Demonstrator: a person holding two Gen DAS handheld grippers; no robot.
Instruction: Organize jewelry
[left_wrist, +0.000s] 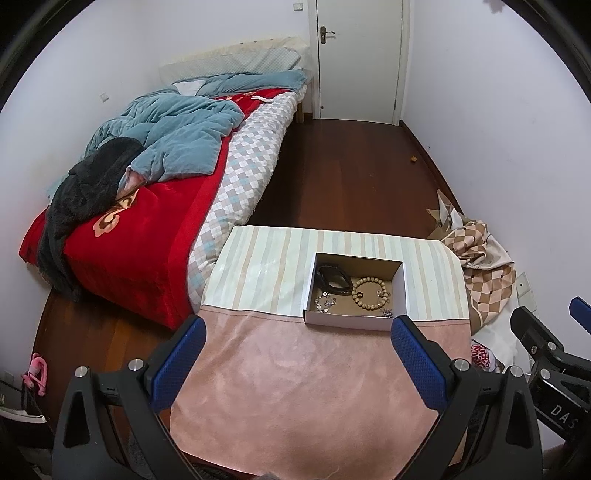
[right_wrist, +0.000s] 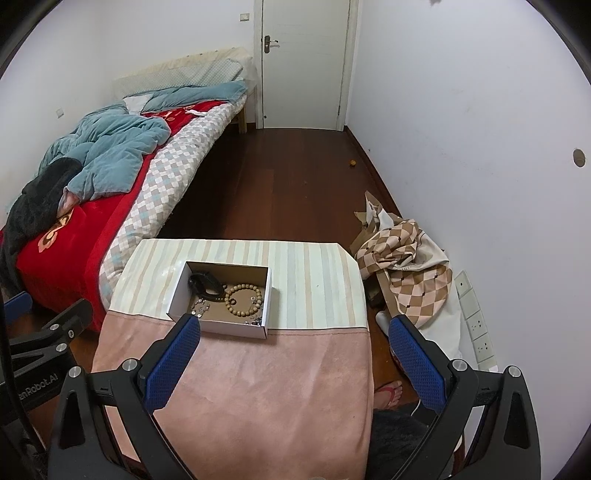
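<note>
Hovering with jaws wide and empty on both left gripper (left_wrist: 298, 330) and right gripper (right_wrist: 294, 330), short of the box (left_wrist: 355, 320) on the worktop (right_wrist: 258, 369) holding bead bracelet (left_wrist: 371, 292) and chains, risking snagging tangled chains together.

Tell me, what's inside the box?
Inside the box: a wooden bead bracelet, a black band, a silvery chain and something small and sparkly. Its near wall hides part of the bottom.
</note>
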